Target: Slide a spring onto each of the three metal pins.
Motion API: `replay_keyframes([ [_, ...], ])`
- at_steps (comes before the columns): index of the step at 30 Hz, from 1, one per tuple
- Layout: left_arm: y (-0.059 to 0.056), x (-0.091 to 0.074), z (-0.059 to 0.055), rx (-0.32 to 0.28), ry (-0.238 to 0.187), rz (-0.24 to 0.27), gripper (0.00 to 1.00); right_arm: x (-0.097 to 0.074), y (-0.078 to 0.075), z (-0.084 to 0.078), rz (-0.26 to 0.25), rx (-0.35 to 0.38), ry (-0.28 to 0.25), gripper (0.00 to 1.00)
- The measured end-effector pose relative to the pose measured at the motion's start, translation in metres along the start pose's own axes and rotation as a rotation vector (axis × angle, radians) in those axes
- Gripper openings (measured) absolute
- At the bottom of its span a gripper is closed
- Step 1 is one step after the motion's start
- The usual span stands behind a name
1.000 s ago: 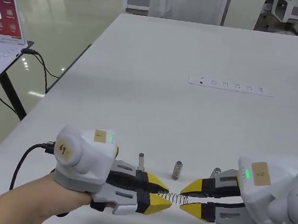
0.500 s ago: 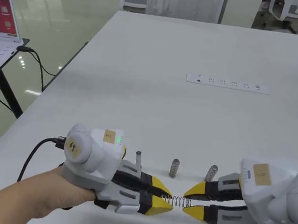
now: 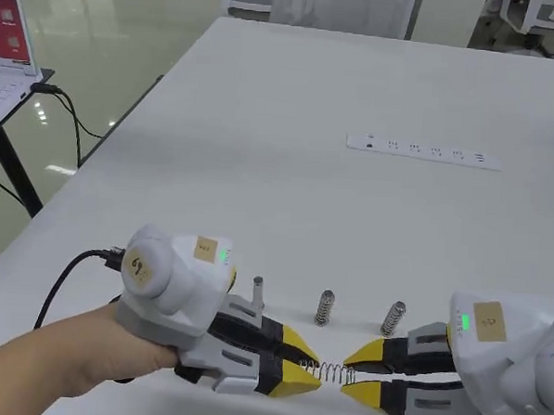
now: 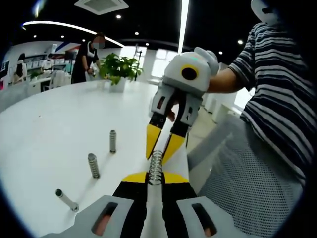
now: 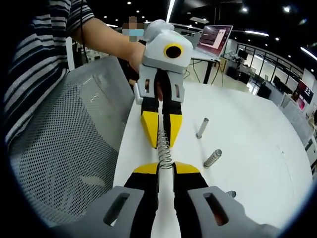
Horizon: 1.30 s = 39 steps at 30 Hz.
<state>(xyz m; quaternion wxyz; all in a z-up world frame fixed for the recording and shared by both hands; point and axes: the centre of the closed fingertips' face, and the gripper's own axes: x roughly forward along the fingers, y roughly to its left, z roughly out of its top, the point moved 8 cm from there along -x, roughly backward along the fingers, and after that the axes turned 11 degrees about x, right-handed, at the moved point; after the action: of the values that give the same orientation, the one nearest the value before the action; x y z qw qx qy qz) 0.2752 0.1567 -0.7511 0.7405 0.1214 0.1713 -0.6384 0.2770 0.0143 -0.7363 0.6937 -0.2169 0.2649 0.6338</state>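
A small coil spring (image 3: 329, 370) lies level between my two grippers, just above the white table's near edge. My left gripper (image 3: 311, 373) is shut on its left end, the spring (image 4: 156, 166) rising from its yellow tips. My right gripper (image 3: 349, 374) is shut on the other end, where the spring (image 5: 165, 148) runs out to the left gripper (image 5: 161, 130). Behind them three upright pins stand in a row. The left pin (image 3: 258, 290) is bare. The middle pin (image 3: 325, 308) and the right pin (image 3: 395, 318) each carry a spring.
A white power strip (image 3: 421, 151) lies further back on the white table (image 3: 288, 171). A black cable (image 3: 63, 294) trails from the left gripper. A laptop (image 3: 3, 35) sits on a side table at the left. A mesh chair (image 5: 59, 144) stands beside the table.
The right gripper's jaws have narrowed onto the spring's right end. Both grippers stay near the front edge with the spring between them; the head camera has shifted a little.
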Motion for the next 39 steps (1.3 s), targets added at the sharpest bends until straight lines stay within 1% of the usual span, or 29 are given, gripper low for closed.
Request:
replay_keyframes([
  [6, 0.000, 0.002, -0.001, 0.007, 0.010, 0.008, 0.02, -0.006, -0.002, 0.010, 0.000, -0.029, -0.001, 0.07],
  [9, 0.000, 0.002, -0.002, 0.017, 0.021, 0.014, 0.02, -0.008, -0.001, 0.018, 0.014, -0.027, -0.028, 0.07],
  [12, 0.001, 0.002, -0.003, 0.024, 0.028, 0.018, 0.02, -0.006, 0.000, 0.023, 0.019, -0.052, -0.022, 0.07],
  [17, 0.001, 0.002, -0.003, 0.033, 0.038, 0.022, 0.02, -0.004, 0.001, 0.032, 0.035, -0.065, -0.037, 0.07],
  [20, 0.001, 0.004, -0.003, 0.044, 0.044, 0.023, 0.02, -0.002, 0.001, 0.035, 0.040, -0.069, -0.039, 0.08],
  [21, 0.001, 0.004, -0.003, 0.047, 0.048, 0.022, 0.02, -0.002, 0.001, 0.036, 0.043, -0.067, -0.043, 0.08],
  [23, 0.000, 0.006, -0.002, 0.052, 0.048, 0.023, 0.02, -0.002, 0.002, 0.040, 0.051, -0.040, -0.075, 0.08],
  [24, 0.000, 0.007, 0.000, 0.053, 0.043, 0.021, 0.02, -0.002, 0.002, 0.042, 0.050, -0.033, -0.087, 0.08],
  [27, 0.000, 0.010, 0.003, 0.070, 0.046, 0.024, 0.02, 0.000, 0.002, 0.044, 0.043, -0.034, -0.091, 0.07],
  [29, 0.000, 0.011, 0.004, 0.070, 0.046, 0.024, 0.02, 0.002, 0.003, 0.045, 0.035, -0.039, -0.099, 0.07],
  [34, -0.001, 0.013, 0.006, 0.077, 0.039, 0.027, 0.02, 0.005, 0.009, 0.048, 0.014, -0.081, -0.108, 0.07],
  [37, -0.001, 0.012, 0.004, 0.073, 0.043, 0.029, 0.02, 0.005, 0.010, 0.047, 0.009, -0.106, -0.105, 0.07],
  [39, -0.002, 0.011, 0.003, 0.061, 0.049, 0.033, 0.03, 0.004, 0.010, 0.046, 0.010, -0.117, -0.103, 0.07],
])
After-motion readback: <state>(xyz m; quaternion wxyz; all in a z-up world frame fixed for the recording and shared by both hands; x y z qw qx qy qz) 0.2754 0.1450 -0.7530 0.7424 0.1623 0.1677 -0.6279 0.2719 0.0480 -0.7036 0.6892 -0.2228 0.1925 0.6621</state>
